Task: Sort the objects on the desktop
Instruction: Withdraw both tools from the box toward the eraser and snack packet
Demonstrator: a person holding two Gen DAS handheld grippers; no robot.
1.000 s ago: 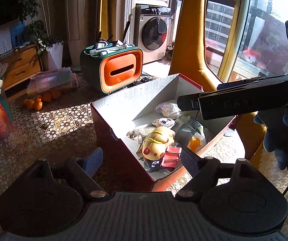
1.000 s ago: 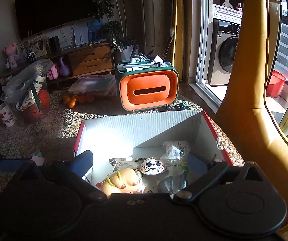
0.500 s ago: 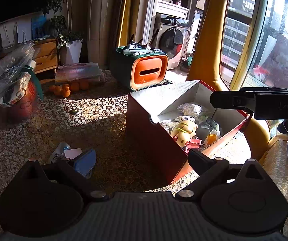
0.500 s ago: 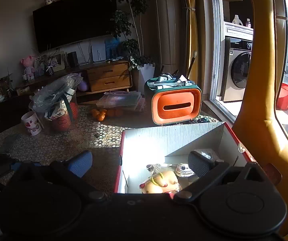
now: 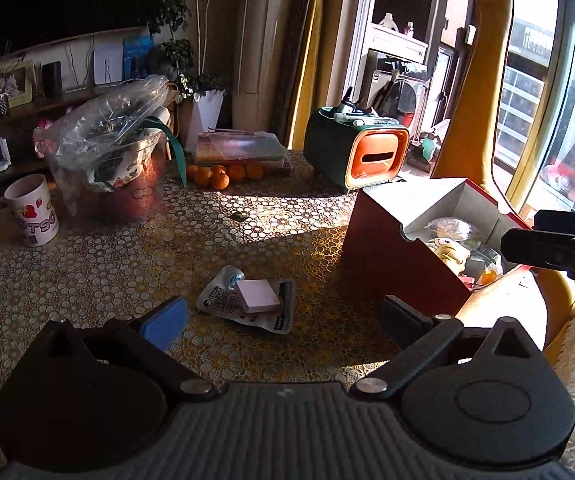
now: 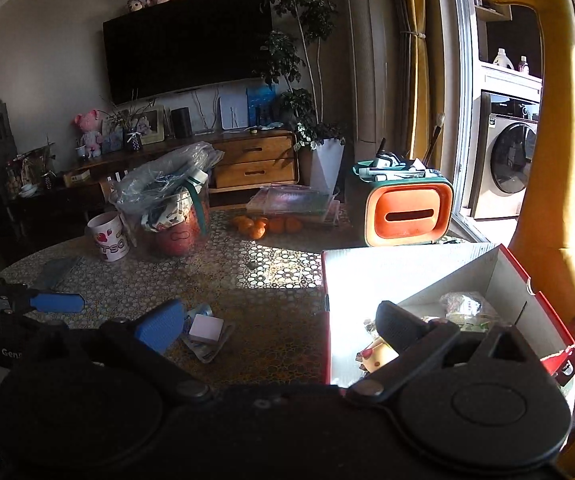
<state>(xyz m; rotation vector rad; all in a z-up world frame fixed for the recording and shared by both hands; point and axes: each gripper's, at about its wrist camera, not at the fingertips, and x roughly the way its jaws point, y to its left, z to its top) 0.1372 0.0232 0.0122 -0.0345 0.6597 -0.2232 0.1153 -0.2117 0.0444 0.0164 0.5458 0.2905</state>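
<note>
Both claws, left and right, are gaping empty, the left having just been widening, over one pink block lying on one packet beside one box, its jumbled contents perhaps toys.

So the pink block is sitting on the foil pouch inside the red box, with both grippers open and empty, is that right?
Not quite. The pink block does sit on the foil pouch, but they lie on the table, left of the red box, not inside it; the left wrist view shows this. The left gripper and the right gripper are open and empty, as you said.
</note>
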